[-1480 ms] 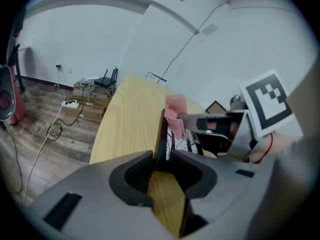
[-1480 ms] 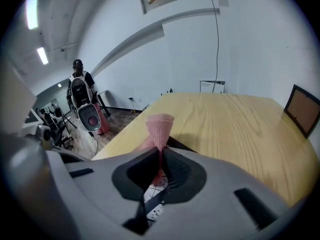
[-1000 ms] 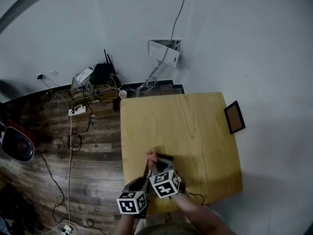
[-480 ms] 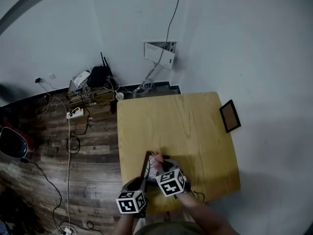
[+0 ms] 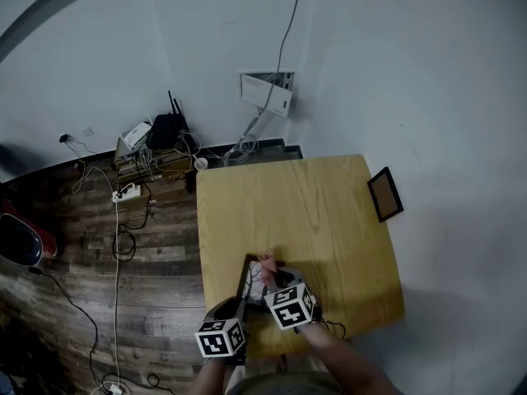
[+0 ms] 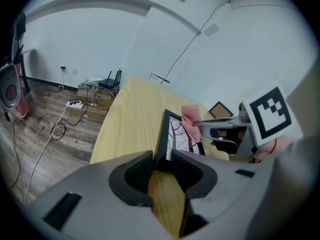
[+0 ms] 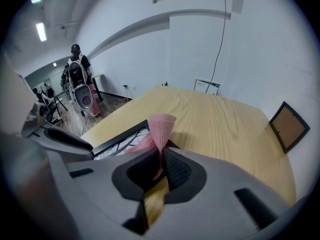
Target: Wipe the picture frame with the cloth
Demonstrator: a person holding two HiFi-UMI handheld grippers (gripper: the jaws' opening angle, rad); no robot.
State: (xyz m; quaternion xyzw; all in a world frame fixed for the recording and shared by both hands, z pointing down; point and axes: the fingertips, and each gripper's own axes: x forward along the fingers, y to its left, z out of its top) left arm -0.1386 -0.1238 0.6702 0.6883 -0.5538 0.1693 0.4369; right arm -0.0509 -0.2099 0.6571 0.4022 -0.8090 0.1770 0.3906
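A black picture frame [image 6: 172, 134] with a branch print lies tilted at the near left of the wooden table [image 5: 313, 212]. My left gripper [image 6: 161, 160] is shut on the frame's near edge. The pink cloth [image 7: 159, 129] is pinched in my right gripper [image 7: 161, 165], and its free end rests on the frame's glass near the far right corner. In the head view the frame [image 5: 255, 281] and the cloth [image 5: 267, 262] show just beyond the two marker cubes; the left gripper [image 5: 237, 309] and the right gripper [image 5: 276, 285] sit side by side there.
A second small frame with a brown back [image 5: 384, 194] leans against the wall at the table's right edge. Left of the table on the wooden floor lie a router, a power strip [image 5: 125, 192] and loose cables. A person stands far off in the right gripper view [image 7: 76, 66].
The right gripper with the cloth has shifted slightly across the frame's glass. The left gripper has kept its hold and stayed still.
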